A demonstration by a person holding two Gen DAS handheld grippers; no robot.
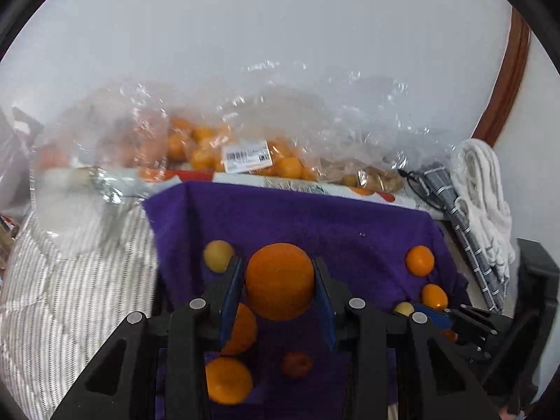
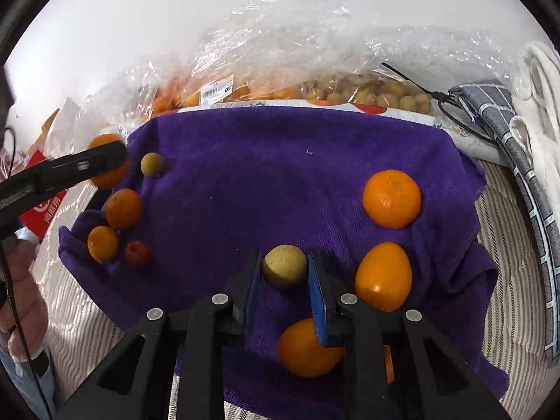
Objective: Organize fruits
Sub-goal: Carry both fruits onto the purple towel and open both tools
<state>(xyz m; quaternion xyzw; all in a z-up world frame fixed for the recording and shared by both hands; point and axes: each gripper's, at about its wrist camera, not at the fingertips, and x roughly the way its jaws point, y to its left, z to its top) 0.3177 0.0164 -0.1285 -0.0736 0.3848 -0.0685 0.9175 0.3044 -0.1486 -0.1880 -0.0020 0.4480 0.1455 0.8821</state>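
purple towel [image 2: 280, 175] fills frame centre, fruit bags [image 2: 280, 80] along top; left gripper [image 1: 280, 281] clamped on orange [image 1: 280, 280] mid-frame; right gripper [image 2: 284, 273] clamped on small yellow-brown fruit [image 2: 284, 270] lower centre

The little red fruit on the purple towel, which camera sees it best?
The right wrist view: the little red fruit sits sharp and unblocked on the purple towel, beside a small orange. The left wrist view shows it blurred, low between the left gripper's fingers.
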